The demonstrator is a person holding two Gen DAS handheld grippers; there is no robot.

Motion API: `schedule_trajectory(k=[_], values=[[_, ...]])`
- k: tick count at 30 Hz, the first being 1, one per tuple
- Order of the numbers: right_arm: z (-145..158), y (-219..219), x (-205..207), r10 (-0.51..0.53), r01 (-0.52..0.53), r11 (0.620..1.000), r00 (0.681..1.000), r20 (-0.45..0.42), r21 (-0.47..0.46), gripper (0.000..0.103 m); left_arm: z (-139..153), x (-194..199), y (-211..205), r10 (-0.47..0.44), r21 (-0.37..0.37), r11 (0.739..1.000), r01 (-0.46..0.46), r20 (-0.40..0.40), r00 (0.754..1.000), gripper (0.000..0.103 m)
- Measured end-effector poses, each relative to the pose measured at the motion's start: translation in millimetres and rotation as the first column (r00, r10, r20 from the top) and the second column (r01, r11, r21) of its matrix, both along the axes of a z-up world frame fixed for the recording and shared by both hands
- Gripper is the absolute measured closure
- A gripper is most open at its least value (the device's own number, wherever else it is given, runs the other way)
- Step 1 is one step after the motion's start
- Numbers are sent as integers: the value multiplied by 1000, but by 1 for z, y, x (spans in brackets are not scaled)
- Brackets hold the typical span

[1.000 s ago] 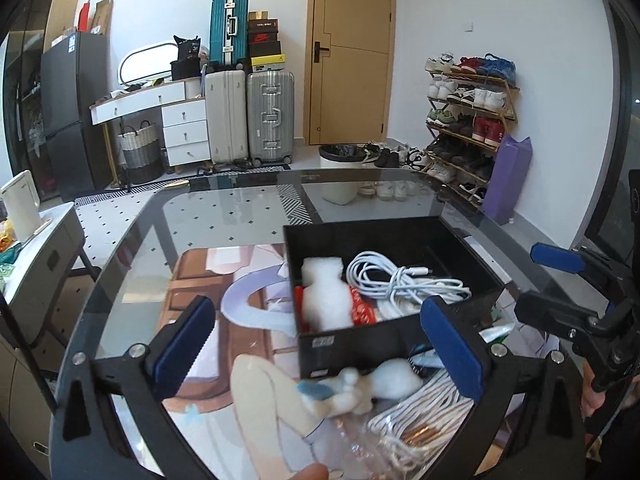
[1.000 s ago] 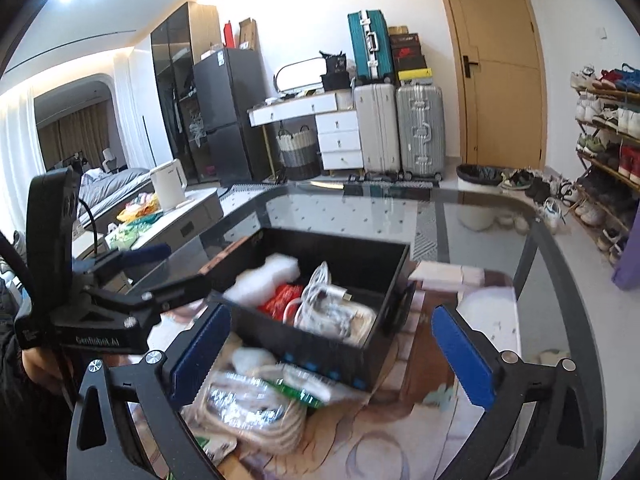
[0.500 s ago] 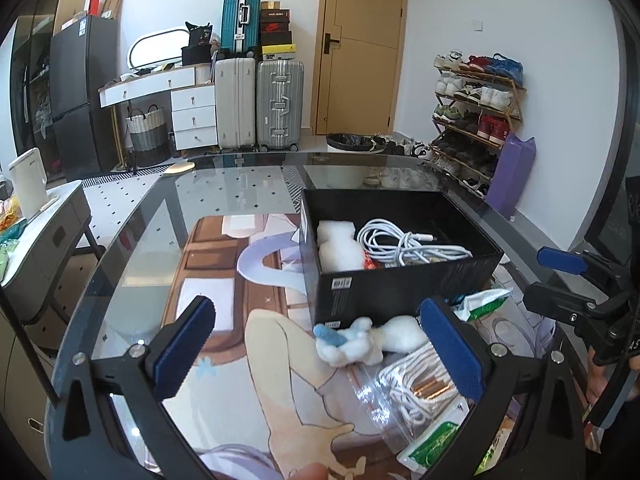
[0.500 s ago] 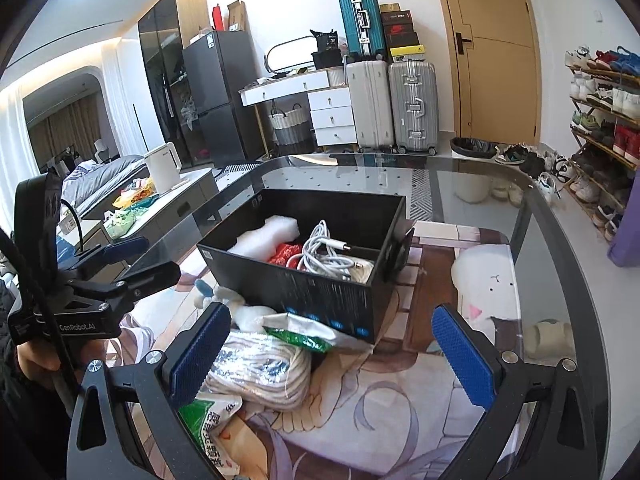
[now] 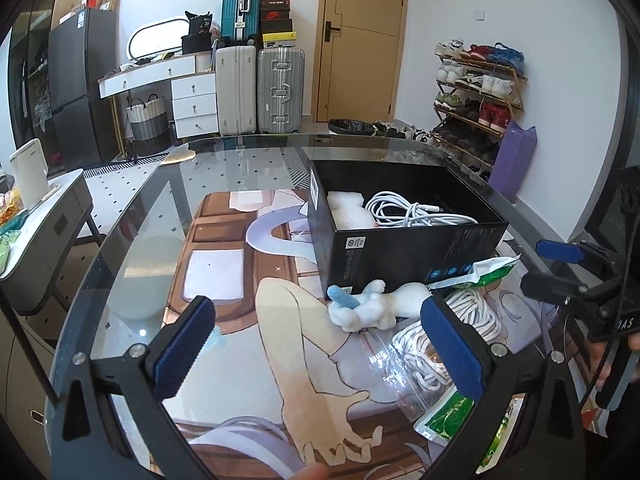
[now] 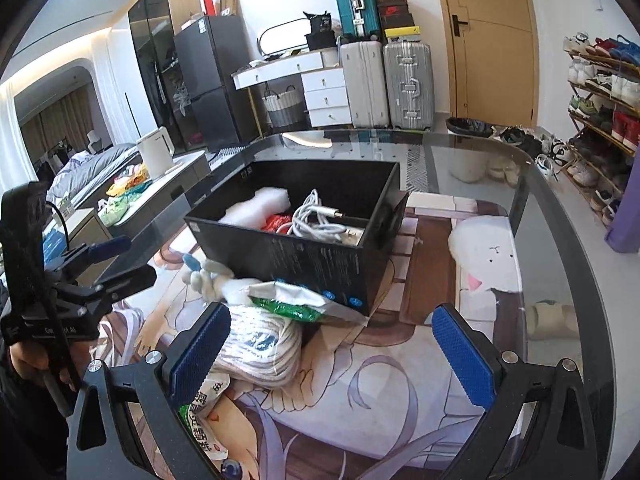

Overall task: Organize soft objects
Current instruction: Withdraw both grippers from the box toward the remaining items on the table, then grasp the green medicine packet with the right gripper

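Observation:
A black box (image 5: 404, 240) (image 6: 304, 256) stands on the glass table and holds white foam (image 5: 346, 210) (image 6: 256, 210), coiled white cable (image 5: 412, 212) (image 6: 320, 220) and a red packet (image 6: 278, 224). In front of the box lie a white plush toy with a blue tip (image 5: 366, 306) (image 6: 210, 276), a bagged white rope coil (image 5: 420, 356) (image 6: 260, 346) and a green-and-white packet (image 5: 486, 270) (image 6: 296, 300). My left gripper (image 5: 316, 350) is open above the mat, short of the toy. My right gripper (image 6: 332, 354) is open over the rope coil, nothing between its fingers.
A printed mat (image 5: 248, 280) covers much of the glass table (image 5: 132, 240). Another green packet (image 5: 452, 412) (image 6: 200, 404) lies near the table's front edge. A white plush (image 6: 486, 256) rests right of the box. Side cabinet (image 5: 36, 232), suitcases and shoe rack stand beyond.
Both grippers have pulled back and risen from the box, so more of the table and the items in front of the box show. Both stay open and empty.

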State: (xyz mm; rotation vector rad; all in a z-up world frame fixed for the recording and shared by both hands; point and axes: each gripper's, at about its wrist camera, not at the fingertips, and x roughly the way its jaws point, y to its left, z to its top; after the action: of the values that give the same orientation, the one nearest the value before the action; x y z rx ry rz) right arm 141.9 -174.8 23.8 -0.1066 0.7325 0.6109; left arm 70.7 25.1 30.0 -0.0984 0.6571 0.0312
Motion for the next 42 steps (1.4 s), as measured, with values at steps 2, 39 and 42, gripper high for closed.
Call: schedule_trajectory(k=[2,39,42], values=[[-3,5,-1,13,-13,1000,1000,-8,-21,1,0,0,0,-2,2,1000,2,-5,1000,0],[-55,88,-65,310,-334,897,942,-126,-288,1,-6,0,0,-19,11,1000,19,-46,999,0],[-57,81,-63,313,-339,895,940,-134,-291,1,-6,1,0,-22,9,1000,22,-48,999,0]])
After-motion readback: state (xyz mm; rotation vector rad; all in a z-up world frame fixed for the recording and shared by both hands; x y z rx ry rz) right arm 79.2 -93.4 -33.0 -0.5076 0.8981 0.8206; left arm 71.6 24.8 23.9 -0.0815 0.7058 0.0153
